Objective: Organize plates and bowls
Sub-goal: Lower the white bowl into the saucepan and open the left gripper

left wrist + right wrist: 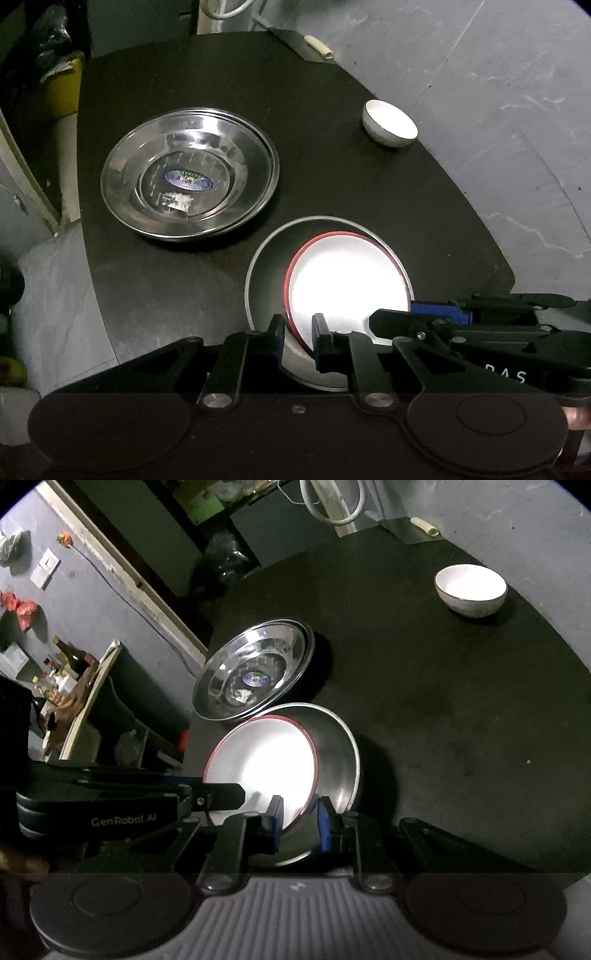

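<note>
Landmark: the grey metal bowl, near edge of the dark tabletop.

Item 1, red-rimmed white plate. It lies inside the grey metal bowl, pushed to one side and tilted, its rim riding up the bowl's wall nearest you. It reads as nested on purpose, and is probably being seated or lifted by that raised edge.

Item 2, stack of steel plates. It sits just beyond the grey bowl, apart from it in the left view and close to its rim in the right view. Like is already gathered with like.

Item 3, small white bowl. It stands alone, well beyond the grey bowl towards the far edge, not yet grouped.

Item 4, your left claw. Jaws are narrowed, straddling the plate's near rim; contact looks likely, but whether they pinch it I cannot tell. It comes in low, pointing across the bowl.

Item 5, your right claw. Jaws sit either side of the same rim, with a gap showing on the outer pad; clamped or merely set around, I cannot tell. It crosses just beside the left claw, angled towards the steel stack.
</note>
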The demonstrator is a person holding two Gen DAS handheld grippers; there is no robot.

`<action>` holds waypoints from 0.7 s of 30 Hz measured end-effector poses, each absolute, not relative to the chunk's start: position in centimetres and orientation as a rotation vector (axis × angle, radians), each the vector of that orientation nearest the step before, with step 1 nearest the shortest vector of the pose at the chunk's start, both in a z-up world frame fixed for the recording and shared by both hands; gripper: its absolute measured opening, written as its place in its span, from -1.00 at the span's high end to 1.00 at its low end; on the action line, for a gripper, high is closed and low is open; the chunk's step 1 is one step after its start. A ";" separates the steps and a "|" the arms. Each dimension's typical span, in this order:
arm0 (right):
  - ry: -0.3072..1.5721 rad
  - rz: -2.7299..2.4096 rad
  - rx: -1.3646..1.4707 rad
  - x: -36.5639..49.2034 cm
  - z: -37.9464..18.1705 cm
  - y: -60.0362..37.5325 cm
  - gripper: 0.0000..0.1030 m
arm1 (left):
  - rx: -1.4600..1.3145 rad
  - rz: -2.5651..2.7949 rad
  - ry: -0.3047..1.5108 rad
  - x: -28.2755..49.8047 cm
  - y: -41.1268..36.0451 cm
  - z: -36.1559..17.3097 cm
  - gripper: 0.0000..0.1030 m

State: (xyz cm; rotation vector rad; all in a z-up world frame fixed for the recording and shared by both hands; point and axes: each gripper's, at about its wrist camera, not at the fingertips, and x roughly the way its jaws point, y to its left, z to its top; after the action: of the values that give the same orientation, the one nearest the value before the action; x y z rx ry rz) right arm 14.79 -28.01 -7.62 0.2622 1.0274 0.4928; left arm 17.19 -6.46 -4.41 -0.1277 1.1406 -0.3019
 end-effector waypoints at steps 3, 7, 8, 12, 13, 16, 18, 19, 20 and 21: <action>1.034 0.494 0.249 15.0 -7.6 -27.9 0.55 | -0.123 -0.299 1.150 17.3 -6.6 -4.6 0.69; 1.041 0.498 0.237 15.2 -7.6 -27.9 0.55 | -0.126 -0.292 1.158 17.6 -6.6 -4.7 0.68; 1.043 0.499 0.237 15.3 -7.7 -27.8 0.55 | -0.127 -0.290 1.160 17.6 -6.5 -4.7 0.68; 1.051 0.503 0.231 15.6 -7.7 -27.8 0.56 | -0.136 -0.282 1.170 17.9 -6.6 -4.9 0.67; 1.052 0.504 0.229 15.7 -7.8 -27.7 0.56 | -0.140 -0.280 1.173 17.9 -6.6 -5.0 0.67; 1.053 0.504 0.213 15.8 -7.7 -27.5 0.56 | -0.147 -0.278 1.176 18.0 -6.5 -5.1 0.67; 1.055 0.505 0.205 15.8 -7.7 -27.4 0.56 | -0.149 -0.277 1.178 18.1 -6.5 -5.2 0.67; 1.055 0.506 0.205 15.8 -7.7 -27.4 0.56 | -0.150 -0.277 1.180 18.1 -6.5 -5.2 0.66; 1.056 0.507 0.206 15.9 -7.8 -27.5 0.56 | -0.151 -0.277 1.181 18.1 -6.5 -5.3 0.66; 1.057 0.507 0.205 15.9 -7.8 -27.5 0.56 | -0.151 -0.276 1.183 18.2 -6.6 -5.3 0.66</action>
State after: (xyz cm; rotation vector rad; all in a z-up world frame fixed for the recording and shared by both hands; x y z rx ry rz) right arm 15.94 -27.51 -7.79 0.2049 1.0566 0.5072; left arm 18.15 -6.57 -5.29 -0.1514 1.1828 -0.2761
